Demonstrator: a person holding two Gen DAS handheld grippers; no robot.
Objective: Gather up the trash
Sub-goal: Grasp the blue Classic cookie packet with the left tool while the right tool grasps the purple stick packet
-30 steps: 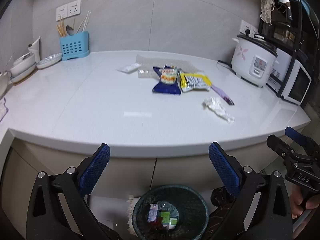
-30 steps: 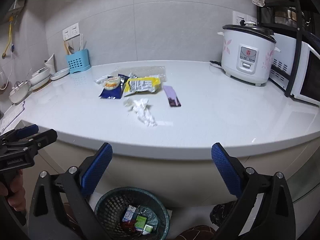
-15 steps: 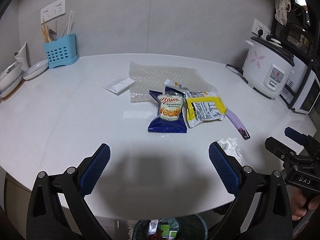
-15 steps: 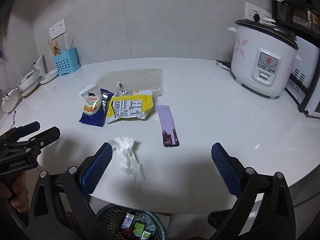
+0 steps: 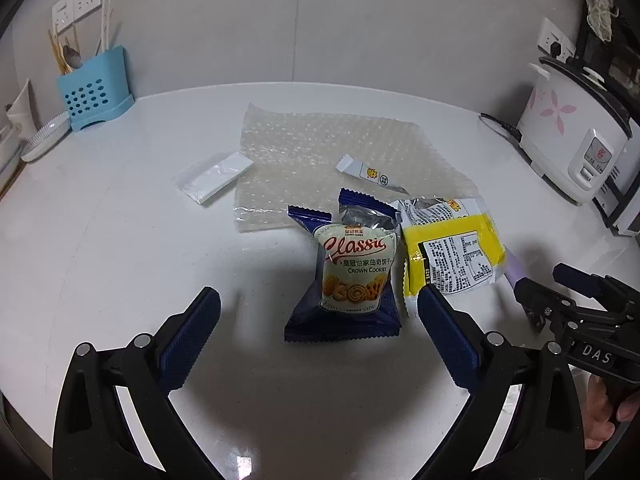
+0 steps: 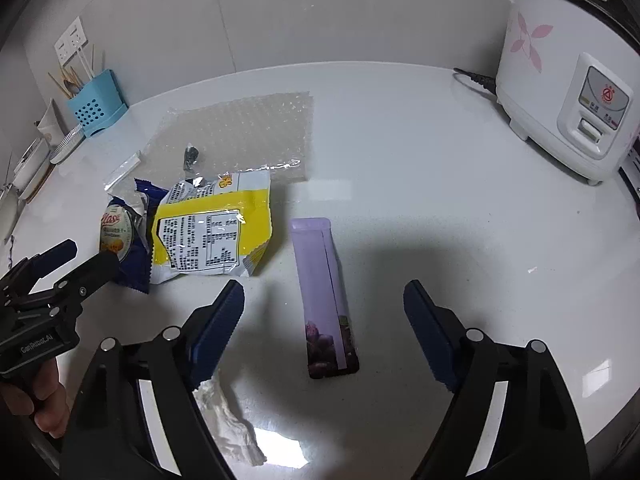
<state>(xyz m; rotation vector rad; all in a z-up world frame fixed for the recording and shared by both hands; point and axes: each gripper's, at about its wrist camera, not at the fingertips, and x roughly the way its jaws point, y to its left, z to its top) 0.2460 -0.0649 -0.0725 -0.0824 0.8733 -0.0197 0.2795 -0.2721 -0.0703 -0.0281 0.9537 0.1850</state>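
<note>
wrappers on the white worktop, both claws wide apart

white worktop (image 5: 100, 264) runs back to a grey tiled wall, with a blue utensil holder (image 5: 95, 87) at the far left and a white rice cooker (image 6: 568, 80) at the far right. a sheet of bubble wrap (image 5: 336, 152) lies flat in the middle, a small clear sachet (image 5: 214, 176) just beside its left edge and a small white torn packet (image 5: 368, 172) on top of it.

the left claw (image 5: 318, 310) hovers with its jaws spread wide and nothing between the pads; the blue cookie wrapper (image 5: 348, 276) lies on the worktop straight ahead, between the two fingertips in the left wrist view. touching its right side is the yellow snack bag (image 6: 212, 232), label side up.

the right claw (image 6: 324, 304) is likewise wide open and holds nothing. a purple stick packet (image 6: 324, 292) lies lengthwise between its fingers on the worktop. a crumpled white tissue (image 6: 228, 428) sits near the worktop edge under the right claw's left finger
</note>
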